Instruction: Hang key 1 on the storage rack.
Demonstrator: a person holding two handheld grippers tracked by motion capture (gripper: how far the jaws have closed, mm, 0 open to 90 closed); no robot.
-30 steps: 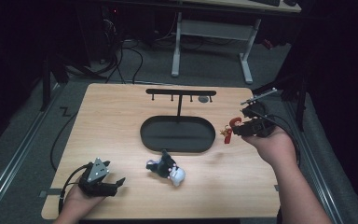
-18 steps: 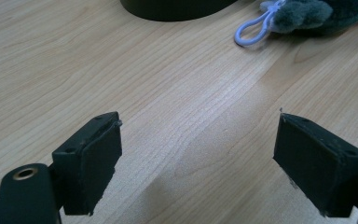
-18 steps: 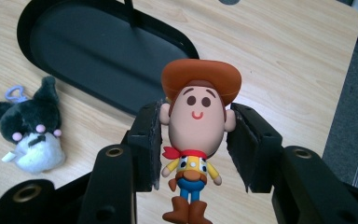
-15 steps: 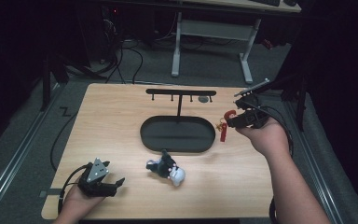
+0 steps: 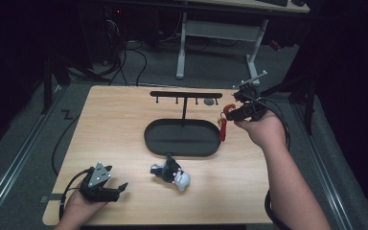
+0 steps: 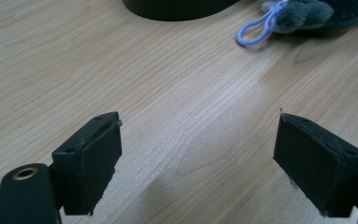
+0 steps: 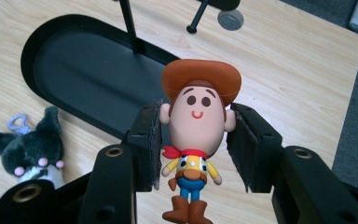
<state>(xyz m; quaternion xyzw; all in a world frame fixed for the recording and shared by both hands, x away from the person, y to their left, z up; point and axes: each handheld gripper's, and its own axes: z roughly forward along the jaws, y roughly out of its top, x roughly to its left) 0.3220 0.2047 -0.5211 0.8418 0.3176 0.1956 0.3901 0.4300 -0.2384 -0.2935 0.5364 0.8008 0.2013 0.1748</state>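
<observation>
So the right hand-held gripper [image 7: 193,140] is clamped on a little cowboy figure [image 7: 197,135], pads squeezing both sides of its big head just under the brown hat, with the body and boots dangling below between the jaws. In the high view that right hand-held gripper [image 5: 232,114] is held up off the desk [image 5: 115,124] near its right edge, just beside the right end of the black oval tray [image 5: 182,139], and the cowboy figure [image 5: 224,122] shows as a red bit hanging from it. A T-shaped hook stand [image 5: 186,98] rises from the tray, with a small grey disc [image 5: 210,101] lying on the desk behind it. The left hand-held gripper [image 5: 106,188] sits low at the front left corner of the desk, and its own view has the jaws spread wide apart with bare wood between them, holding nothing. A dark grey plush keychain [image 5: 170,172] lies on the desk in front of the tray, well apart from both grippers; its pale blue clip [image 6: 256,30] shows in the left gripper view.
</observation>
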